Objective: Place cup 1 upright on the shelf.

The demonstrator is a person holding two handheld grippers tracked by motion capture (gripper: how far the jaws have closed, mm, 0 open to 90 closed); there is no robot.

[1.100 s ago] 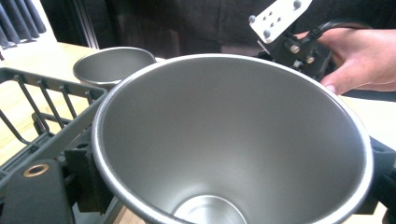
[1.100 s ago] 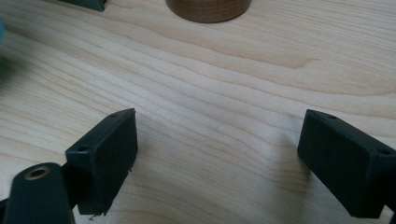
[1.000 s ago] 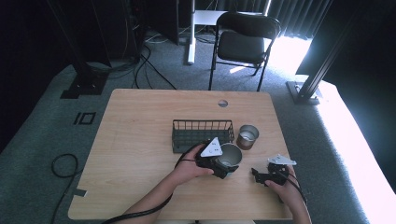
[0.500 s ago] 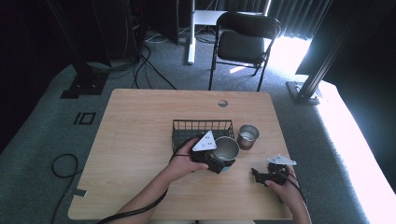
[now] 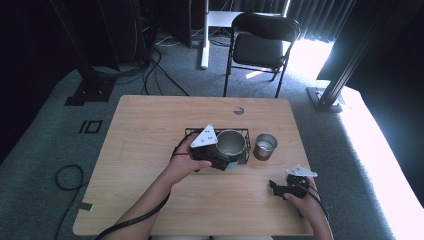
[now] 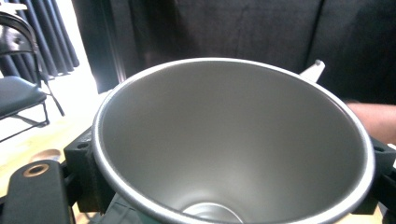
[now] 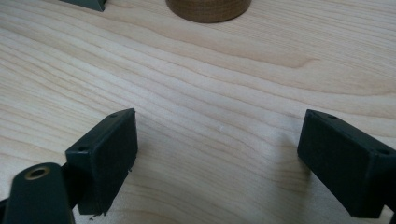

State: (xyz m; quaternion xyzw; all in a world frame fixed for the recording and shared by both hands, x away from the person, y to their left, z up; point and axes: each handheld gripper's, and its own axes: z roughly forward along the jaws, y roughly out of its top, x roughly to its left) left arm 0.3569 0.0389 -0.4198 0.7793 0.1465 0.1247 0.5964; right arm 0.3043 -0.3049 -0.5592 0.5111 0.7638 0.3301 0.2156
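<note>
Steel cup [image 5: 230, 143] empty, clamped in left gripper [image 5: 220, 159].

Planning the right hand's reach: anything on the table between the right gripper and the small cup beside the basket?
Nothing: bare wood between right gripper and small cup, per the high view.

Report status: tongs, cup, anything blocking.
Left tongs shut on steel cup, held at the wire basket. Right tongs open, resting on table. Second cup stands right of basket, apart. Nothing blocking.
</note>
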